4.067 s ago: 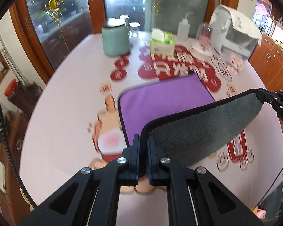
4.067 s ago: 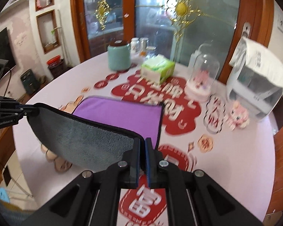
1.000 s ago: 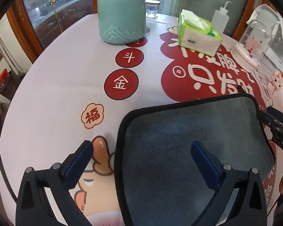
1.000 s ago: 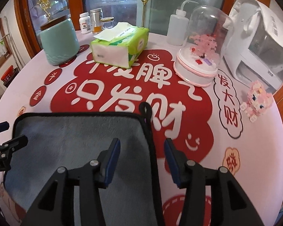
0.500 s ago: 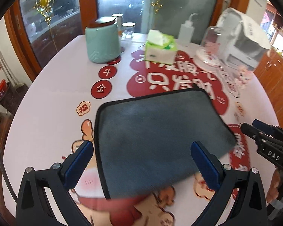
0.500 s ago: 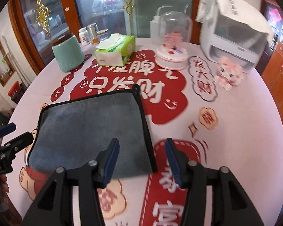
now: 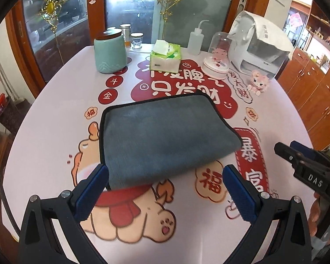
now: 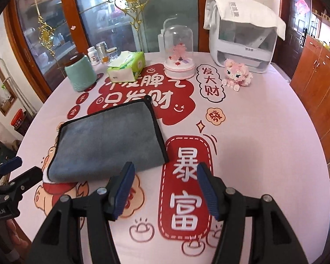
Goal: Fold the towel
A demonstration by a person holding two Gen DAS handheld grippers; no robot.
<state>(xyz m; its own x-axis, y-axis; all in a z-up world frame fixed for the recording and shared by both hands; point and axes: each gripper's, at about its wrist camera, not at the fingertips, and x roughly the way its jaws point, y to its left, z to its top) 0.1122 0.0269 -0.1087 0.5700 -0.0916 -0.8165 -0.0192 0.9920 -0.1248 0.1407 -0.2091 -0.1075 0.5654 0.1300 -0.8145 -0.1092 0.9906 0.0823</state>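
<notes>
The towel [image 7: 162, 137] lies folded in half on the round table, grey side up, with a black hem and the fold edge toward me. It also shows in the right wrist view [image 8: 107, 143]. My left gripper [image 7: 165, 189] is open and empty, raised just short of the towel's near edge. My right gripper [image 8: 165, 187] is open and empty, near the towel's near right corner. The right gripper also shows at the right of the left wrist view [image 7: 305, 171], and the left gripper at the left edge of the right wrist view [image 8: 8, 176].
At the back of the table [image 7: 55, 101] stand a green canister [image 7: 110, 52], a tissue pack [image 7: 165, 59], a squeeze bottle [image 7: 195, 41], a glass dome [image 7: 216, 55], a white appliance [image 7: 259, 46] and a pink toy figure [image 7: 258, 83]. Wooden cabinets [image 8: 319, 88] stand to the right.
Both grippers have let go of the towel's corners after laying them over, opened, and drawn back toward me. The towel now lies folded and still.
</notes>
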